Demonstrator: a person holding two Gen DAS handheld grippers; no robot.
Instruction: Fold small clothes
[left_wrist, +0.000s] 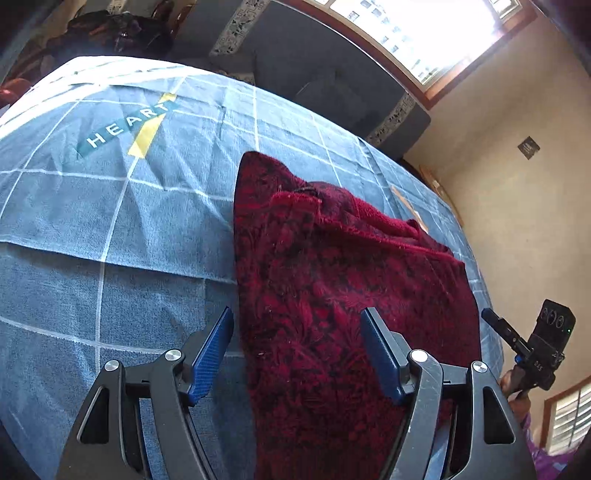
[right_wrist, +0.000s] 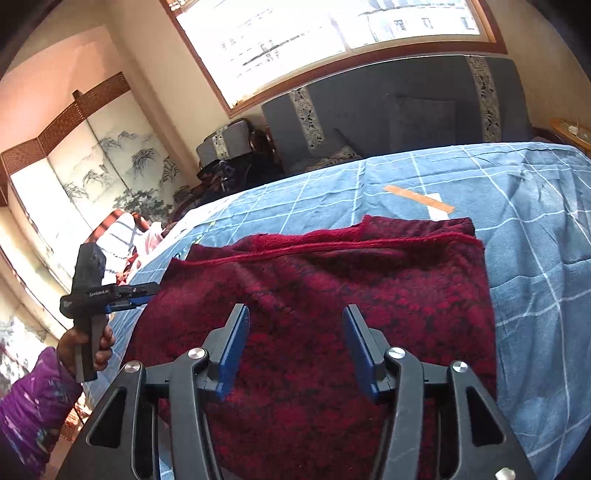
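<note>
A dark red fuzzy garment (left_wrist: 332, 280) lies folded on the blue checked bed cover (left_wrist: 110, 206); it also shows in the right wrist view (right_wrist: 332, 295). My left gripper (left_wrist: 297, 328) is open above the garment's left edge, with one blue finger (left_wrist: 214, 354) over the cover and the other over the cloth. My right gripper (right_wrist: 295, 328) is open above the garment's near part and holds nothing. Each gripper shows in the other's view, the right one (left_wrist: 517, 339) at the far right and the left one (right_wrist: 122, 293) at the left edge of the cloth.
A tan strip with a white label (right_wrist: 421, 199) lies on the cover beyond the garment. A grey sofa (right_wrist: 406, 110) stands behind the bed under a bright window. A painted folding screen (right_wrist: 92, 158) and a pile of clothes (right_wrist: 125, 236) are at the left.
</note>
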